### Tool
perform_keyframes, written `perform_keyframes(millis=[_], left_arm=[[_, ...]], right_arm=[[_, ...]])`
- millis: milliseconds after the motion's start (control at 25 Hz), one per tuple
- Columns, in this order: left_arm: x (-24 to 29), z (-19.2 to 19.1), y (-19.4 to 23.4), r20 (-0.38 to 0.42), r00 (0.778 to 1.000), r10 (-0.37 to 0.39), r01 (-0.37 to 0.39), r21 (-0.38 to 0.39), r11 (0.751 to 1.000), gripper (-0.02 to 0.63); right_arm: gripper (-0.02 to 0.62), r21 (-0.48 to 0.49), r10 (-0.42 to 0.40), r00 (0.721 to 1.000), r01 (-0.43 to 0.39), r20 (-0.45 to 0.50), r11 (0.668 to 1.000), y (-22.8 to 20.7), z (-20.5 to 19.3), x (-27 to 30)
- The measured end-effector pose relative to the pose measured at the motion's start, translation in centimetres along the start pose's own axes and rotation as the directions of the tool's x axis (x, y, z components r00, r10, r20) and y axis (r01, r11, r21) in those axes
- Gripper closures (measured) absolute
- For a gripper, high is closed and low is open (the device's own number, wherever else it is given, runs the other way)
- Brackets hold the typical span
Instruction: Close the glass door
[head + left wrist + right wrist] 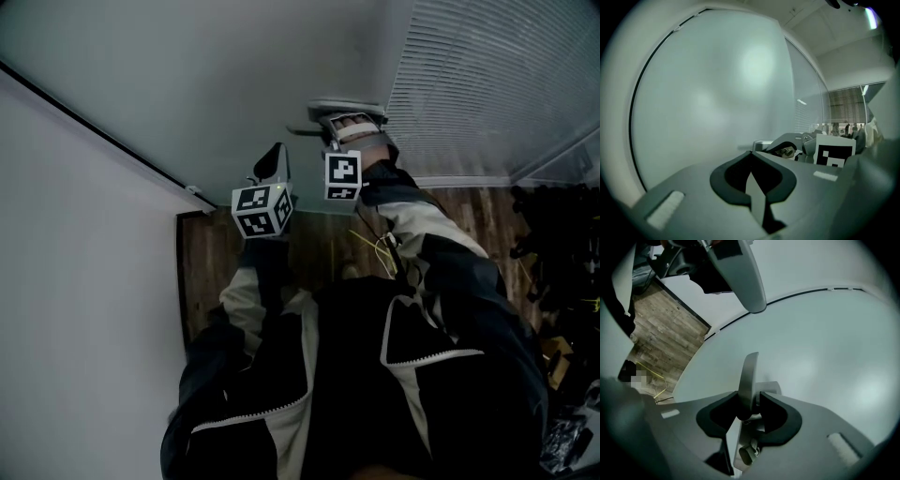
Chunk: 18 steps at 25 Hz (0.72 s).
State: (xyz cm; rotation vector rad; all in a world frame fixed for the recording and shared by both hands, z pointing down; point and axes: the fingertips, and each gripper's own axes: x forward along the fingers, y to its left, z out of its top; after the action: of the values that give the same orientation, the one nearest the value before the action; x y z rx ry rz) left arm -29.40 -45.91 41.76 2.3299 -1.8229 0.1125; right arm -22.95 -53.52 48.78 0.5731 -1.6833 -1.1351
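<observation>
The tall frosted pale glass door (pixel 825 343) stands right in front of me, filling most of what I see. Its slim grey metal lever handle (pixel 750 376) sits clamped between the dark pads of my right claw (pixel 749 404). My left claw (pixel 751 176) is clenched on nothing, its tip close to the glass, just beside the handle. Brown wooden floor (pixel 309 244) lies below. I judge the door is mid-closing. To do it well, I should grip firmly, follow the door's arc without twisting the lever, and slow before the frame.
</observation>
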Motion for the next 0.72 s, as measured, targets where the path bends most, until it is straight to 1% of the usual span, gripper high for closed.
perform_keyframes(millis=[240, 400, 600, 720], left_arm=[[3.5, 0.8, 0.7, 0.000, 0.998, 0.059, -0.059, 0.002, 0.998, 0.604], [4.9, 1.9, 0.6, -0.003, 0.999, 0.053, -0.053, 0.018, 0.998, 0.604], [5.2, 2.1, 1.8, -0.018, 0.998, 0.062, -0.062, 0.030, 0.998, 0.604], [5.2, 2.1, 2.2, -0.027, 0.998, 0.064, -0.063, 0.032, 0.997, 0.604]], right_arm=[[0.459, -0.050, 0.000, 1.000, 0.001, 0.025, 0.999, -2.2, -1.8, 4.8], [0.460, -0.059, -0.015, 1.000, 0.016, 0.012, 0.998, -4.2, -3.3, 7.0], [0.462, -0.055, -0.028, 1.000, 0.028, -0.009, 0.998, -5.4, -4.2, 9.6], [0.463, -0.069, -0.042, 0.999, 0.041, -0.018, 0.997, -6.3, -4.9, 10.6]])
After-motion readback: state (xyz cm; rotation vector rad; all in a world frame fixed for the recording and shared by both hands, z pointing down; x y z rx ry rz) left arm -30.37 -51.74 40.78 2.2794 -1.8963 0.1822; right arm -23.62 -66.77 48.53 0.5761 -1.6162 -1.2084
